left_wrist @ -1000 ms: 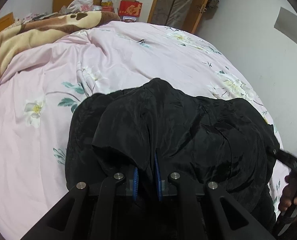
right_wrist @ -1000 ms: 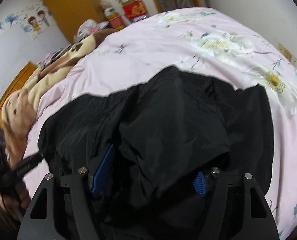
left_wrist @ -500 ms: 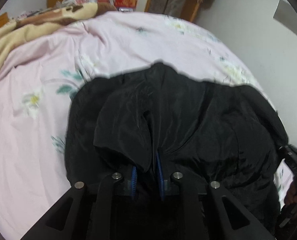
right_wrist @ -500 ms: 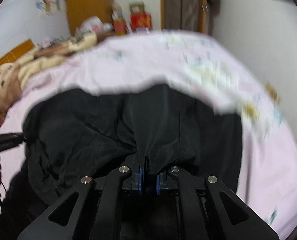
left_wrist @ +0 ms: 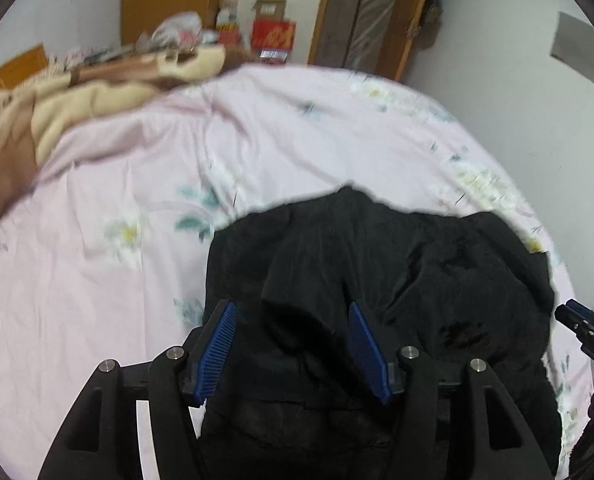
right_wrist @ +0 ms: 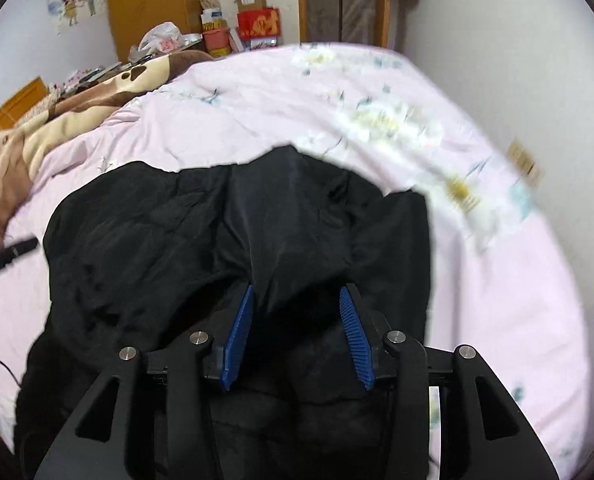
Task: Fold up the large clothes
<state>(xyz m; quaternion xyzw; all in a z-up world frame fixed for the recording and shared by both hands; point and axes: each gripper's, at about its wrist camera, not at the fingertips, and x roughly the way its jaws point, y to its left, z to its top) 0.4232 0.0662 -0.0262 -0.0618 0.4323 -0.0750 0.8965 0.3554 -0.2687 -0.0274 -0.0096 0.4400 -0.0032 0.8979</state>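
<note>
On the pink floral bed [left_wrist: 137, 280] we see a black garment [left_wrist: 377, 264] bunched toward six o'clock. Our left hand-held gripper [left_wrist: 293, 316] and right hand-held gripper [right_wrist: 297, 300] are both opening, blue pads apart, a loose fold lying between each pair unpinched.

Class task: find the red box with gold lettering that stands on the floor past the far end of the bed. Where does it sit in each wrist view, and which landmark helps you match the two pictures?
Left wrist view: red box with gold lettering, top centre, left of the wooden door frame.
Right wrist view: red box, top centre, left of the door frame.
Shared landmark: the brown-and-cream paw-print blanket at the pink floral bedsheet's far left.
</note>
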